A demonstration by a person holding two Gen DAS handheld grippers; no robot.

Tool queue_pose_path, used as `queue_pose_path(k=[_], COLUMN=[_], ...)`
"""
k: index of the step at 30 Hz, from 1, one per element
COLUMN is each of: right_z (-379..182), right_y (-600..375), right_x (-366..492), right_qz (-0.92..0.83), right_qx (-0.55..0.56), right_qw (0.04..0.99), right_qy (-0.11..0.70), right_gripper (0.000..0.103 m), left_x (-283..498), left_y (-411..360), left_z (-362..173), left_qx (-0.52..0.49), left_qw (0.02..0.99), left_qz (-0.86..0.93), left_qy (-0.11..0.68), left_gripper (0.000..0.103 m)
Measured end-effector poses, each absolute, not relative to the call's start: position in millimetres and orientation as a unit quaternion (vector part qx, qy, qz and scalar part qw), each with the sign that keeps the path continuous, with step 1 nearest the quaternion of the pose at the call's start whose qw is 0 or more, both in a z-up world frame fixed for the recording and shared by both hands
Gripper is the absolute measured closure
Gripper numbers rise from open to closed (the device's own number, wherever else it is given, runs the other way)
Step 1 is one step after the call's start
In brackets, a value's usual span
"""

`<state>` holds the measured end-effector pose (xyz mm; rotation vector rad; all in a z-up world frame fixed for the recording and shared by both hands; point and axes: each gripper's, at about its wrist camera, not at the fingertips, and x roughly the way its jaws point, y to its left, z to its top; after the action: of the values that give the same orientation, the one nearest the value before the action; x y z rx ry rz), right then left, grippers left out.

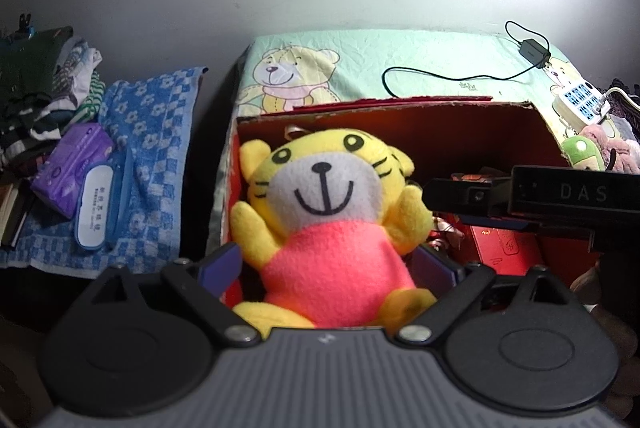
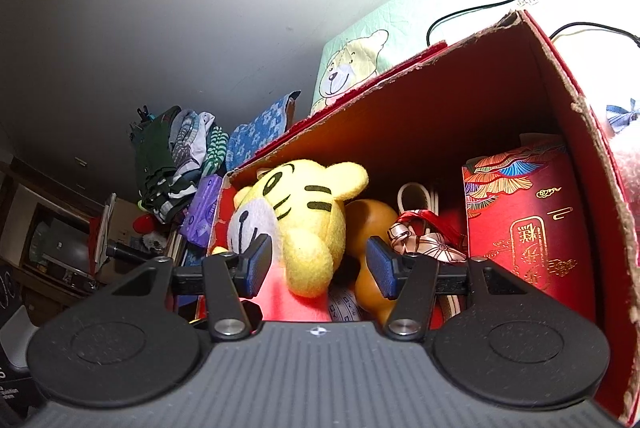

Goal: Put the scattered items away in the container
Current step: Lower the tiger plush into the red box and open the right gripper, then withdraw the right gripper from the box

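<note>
A yellow tiger plush (image 1: 328, 212) in a pink shirt sits inside the red cardboard box (image 1: 400, 108) at its left end. My left gripper (image 1: 328, 264) has its blue pads on either side of the plush's body, closed on it. The plush also shows in the right wrist view (image 2: 304, 212). My right gripper (image 2: 320, 264) is open over the box, its fingers either side of the plush's arm without pinching it; it shows in the left wrist view (image 1: 520, 196) as a black bar at right. The box holds a red packet (image 2: 524, 220), a ribbon (image 2: 424, 236) and an orange object (image 2: 372, 228).
The box (image 2: 560, 76) stands on a bear-print sheet (image 1: 360, 64). A black charger with cable (image 1: 532, 52), a white power strip (image 1: 580, 100) and a green toy (image 1: 580, 152) lie at right. A blue checked towel (image 1: 160, 116) with a purple pack (image 1: 72, 168) and clothes pile (image 1: 48, 80) is at left.
</note>
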<state>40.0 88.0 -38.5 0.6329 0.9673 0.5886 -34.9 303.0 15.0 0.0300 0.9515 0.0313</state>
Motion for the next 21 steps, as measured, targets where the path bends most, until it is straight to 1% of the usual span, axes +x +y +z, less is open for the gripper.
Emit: queue_pose_path(k=[6, 11, 21], right_z=[-29, -22, -22], right_y=[83, 83, 77], right_x=[31, 21, 8], right_qz=[0.274, 0.262, 0.246], right_qx=[0.291, 0.26, 0.232], right_qw=[0.806, 0.827, 0.847], right_qy=[0.436, 0.425, 0.41], right_gripper=[0.047, 0.047, 0.047], left_x=[-38, -40, -37], left_y=[300, 295, 285], left_z=[23, 27, 20], left_qx=[0.02, 0.025, 0.043], left_qw=[0.893, 0.895, 0.888], left_qz=[0.029, 0.041, 0.061], left_qy=[0.449, 0.444, 0.454], left_gripper=[0.007, 0.007, 0.007])
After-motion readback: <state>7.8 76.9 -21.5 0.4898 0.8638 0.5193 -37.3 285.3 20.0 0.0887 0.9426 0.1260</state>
